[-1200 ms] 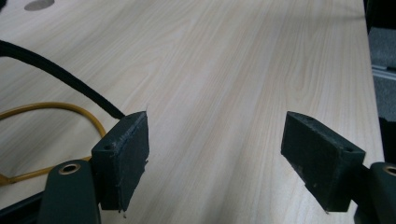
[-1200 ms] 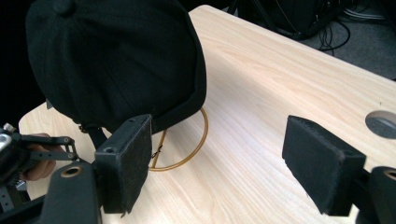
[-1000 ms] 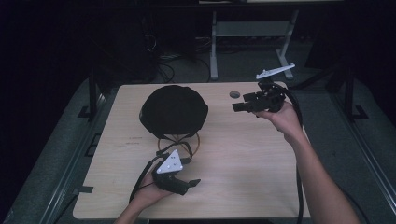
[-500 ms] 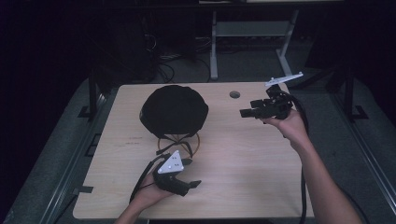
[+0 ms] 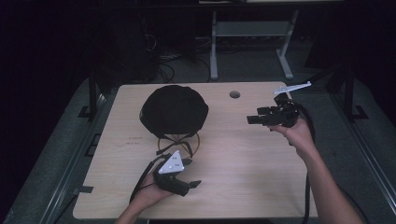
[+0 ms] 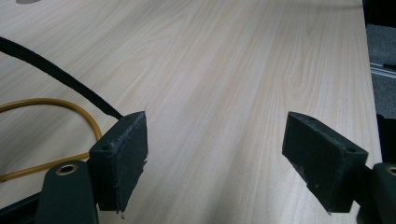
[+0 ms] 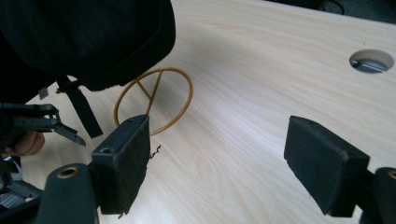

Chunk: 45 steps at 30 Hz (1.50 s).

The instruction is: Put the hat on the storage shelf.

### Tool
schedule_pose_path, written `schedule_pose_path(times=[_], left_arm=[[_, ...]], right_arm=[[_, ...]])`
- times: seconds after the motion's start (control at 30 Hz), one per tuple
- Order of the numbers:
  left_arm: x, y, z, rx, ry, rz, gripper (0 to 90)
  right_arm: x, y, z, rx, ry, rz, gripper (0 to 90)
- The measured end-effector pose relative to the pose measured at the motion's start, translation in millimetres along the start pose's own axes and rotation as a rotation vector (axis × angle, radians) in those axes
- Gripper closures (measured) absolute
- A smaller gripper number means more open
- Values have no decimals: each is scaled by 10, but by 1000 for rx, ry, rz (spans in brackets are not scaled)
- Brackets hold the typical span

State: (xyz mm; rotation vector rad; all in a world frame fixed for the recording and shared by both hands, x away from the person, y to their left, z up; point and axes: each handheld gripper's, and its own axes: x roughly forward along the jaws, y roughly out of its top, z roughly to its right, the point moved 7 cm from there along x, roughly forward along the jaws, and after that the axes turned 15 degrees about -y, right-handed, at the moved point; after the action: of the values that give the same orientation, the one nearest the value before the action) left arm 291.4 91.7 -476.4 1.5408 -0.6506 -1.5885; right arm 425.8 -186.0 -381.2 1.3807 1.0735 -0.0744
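Note:
A black dome-shaped fabric thing (image 5: 173, 108) lies on the far middle of the wooden table (image 5: 243, 168). A yellow wire ring (image 5: 179, 142) with a black strap pokes out from under its near edge. My left gripper (image 5: 190, 173) rests low near the front edge, just in front of the ring, pointing right. It is open (image 6: 217, 135) over bare wood, with the yellow wire (image 6: 51, 103) at its left. My right gripper (image 5: 254, 115) hovers at the right, pointing left toward the dome. It stands open (image 7: 217, 135) and empty, facing the ring (image 7: 154, 100) and the black fabric (image 7: 93, 37).
A round cable hole (image 5: 234, 94) sits in the table's far side, to the right of the dome. Cables trail from both grippers toward the front. Metal rails run along both table sides, and a desk frame (image 5: 247, 32) stands behind on the dark floor.
My right gripper has drifted rightward and lower, toward the table's right side, still open and empty. The left gripper has not moved.

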Motion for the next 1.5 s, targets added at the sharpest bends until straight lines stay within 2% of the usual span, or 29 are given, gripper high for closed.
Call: schedule_pose_path(times=[0.4, 1.07, 1.3, 1.5], left_arm=[[17, -10, 3, -5, -5, -4, 220], [61, -15, 18, -8, -13, -6, 220], [74, -17, 21, -9, -17, -3, 220], [76, -26, 24, -1, -19, -22, 219]], right_arm=[[1, -256, 110, 25, -5, -16, 211], [-61, -880, 395, 118, -12, -36, 199], [-79, -1048, 398, 126, -7, -32, 196], [-114, -1208, 371, 127, -6, -30, 193]])
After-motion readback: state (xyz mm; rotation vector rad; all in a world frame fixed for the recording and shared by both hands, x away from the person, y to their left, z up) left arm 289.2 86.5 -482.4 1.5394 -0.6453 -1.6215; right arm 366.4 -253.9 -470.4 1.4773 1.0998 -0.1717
